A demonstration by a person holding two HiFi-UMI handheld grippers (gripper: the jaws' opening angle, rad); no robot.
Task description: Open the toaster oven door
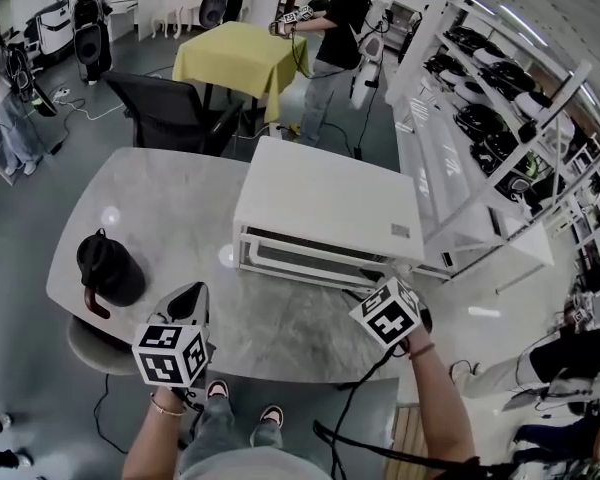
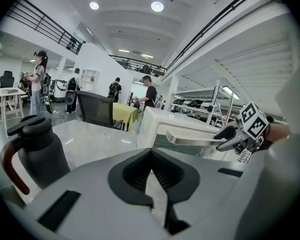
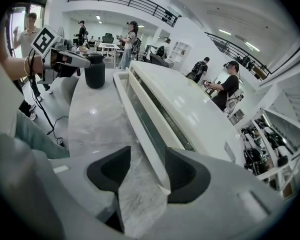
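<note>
A white toaster oven (image 1: 330, 203) stands on the grey marble table (image 1: 170, 198), its door shut and facing me. Its long white handle (image 1: 305, 260) runs across the top of the door. My right gripper (image 1: 375, 281) is at the handle's right end. In the right gripper view the right gripper (image 3: 147, 164) is open, and the handle (image 3: 140, 119) passes between the jaws close to the right pad. My left gripper (image 1: 187, 303) hovers over the table's front edge, left of the oven. It (image 2: 151, 156) is shut with nothing in it.
A black jug (image 1: 108, 268) with a brown handle stands on the table's left part, beside the left gripper. Behind the table are a black office chair (image 1: 165, 113) and a yellow-covered table (image 1: 242, 56). White shelving (image 1: 480, 148) runs along the right. Several people stand further off.
</note>
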